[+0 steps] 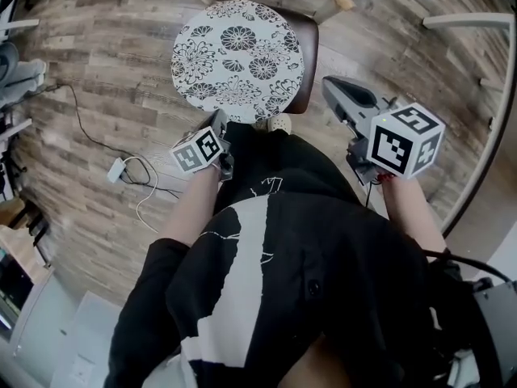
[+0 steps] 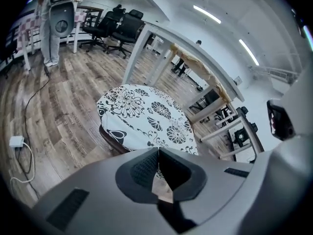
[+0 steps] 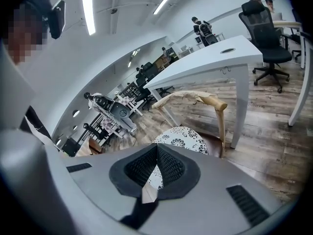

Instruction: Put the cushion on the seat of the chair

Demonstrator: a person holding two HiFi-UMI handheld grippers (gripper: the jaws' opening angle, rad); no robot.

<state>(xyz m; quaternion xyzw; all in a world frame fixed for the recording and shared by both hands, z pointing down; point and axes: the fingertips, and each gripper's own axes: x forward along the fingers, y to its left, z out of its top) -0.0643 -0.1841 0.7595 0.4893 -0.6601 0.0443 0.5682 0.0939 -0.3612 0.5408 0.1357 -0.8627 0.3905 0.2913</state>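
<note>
cushion in place; nothing seems left to do
both clenched empty, our left gripper (image 2: pixel 157 152) and right gripper (image 3: pixel 156 147) face the round black-and-white floral cushion (image 1: pixel 237 61) lying on the dark brown chair seat (image 1: pixel 310 39) just ahead.

Setting: open-plan office, with floor space used for trials. Evidence:
- black wheeled swivel chairs (image 2: pixel 122 26) grouped at the far end
- long white flat-topped bench (image 3: pixel 215 58) on white legs
- white ceiling with long strip lights (image 3: pixel 88 11)
- grey-brown wood-plank floor (image 1: pixel 97 71)
- white power adapter with a trailing cable (image 1: pixel 118 168) lying loose on that floor
</note>
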